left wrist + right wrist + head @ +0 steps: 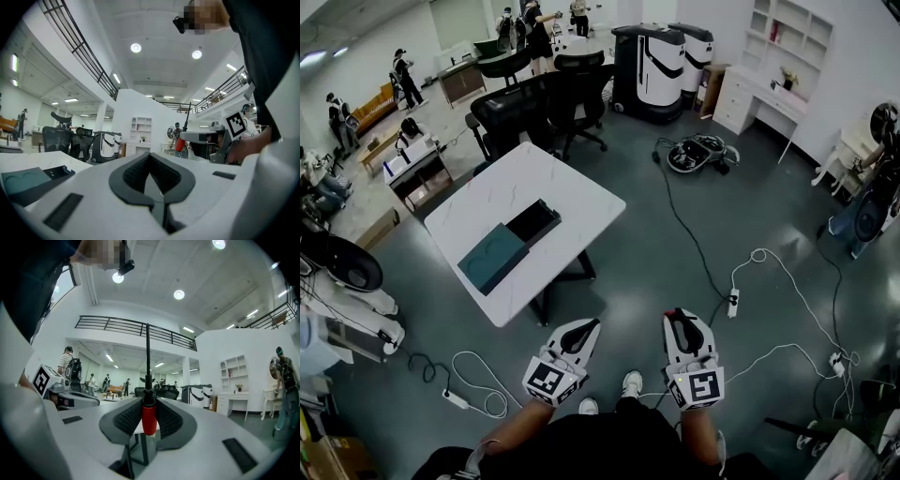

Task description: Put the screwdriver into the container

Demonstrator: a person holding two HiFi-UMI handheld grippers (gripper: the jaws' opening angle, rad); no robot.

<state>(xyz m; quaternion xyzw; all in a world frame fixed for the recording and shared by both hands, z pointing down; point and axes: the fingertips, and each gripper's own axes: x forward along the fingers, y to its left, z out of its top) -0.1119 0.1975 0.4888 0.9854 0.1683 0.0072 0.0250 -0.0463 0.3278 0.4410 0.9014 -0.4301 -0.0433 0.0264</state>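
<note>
Right gripper (148,423), clamped on the red-handled metal screwdriver (148,380), should carry it steadily toward the teal rectangular container (492,261) at eleven o'clock

Big open lab-office hall: cables (688,234) trailing over grey floor (656,281), office chairs (572,89) crowding beside white table (572,202), people (405,77) gathering at far desks, white shelving (787,37) lining wall, mezzanine railing (117,324) running overhead, ceiling lights (136,48) glowing.

Teal container (492,261) on white table (525,183)
</note>
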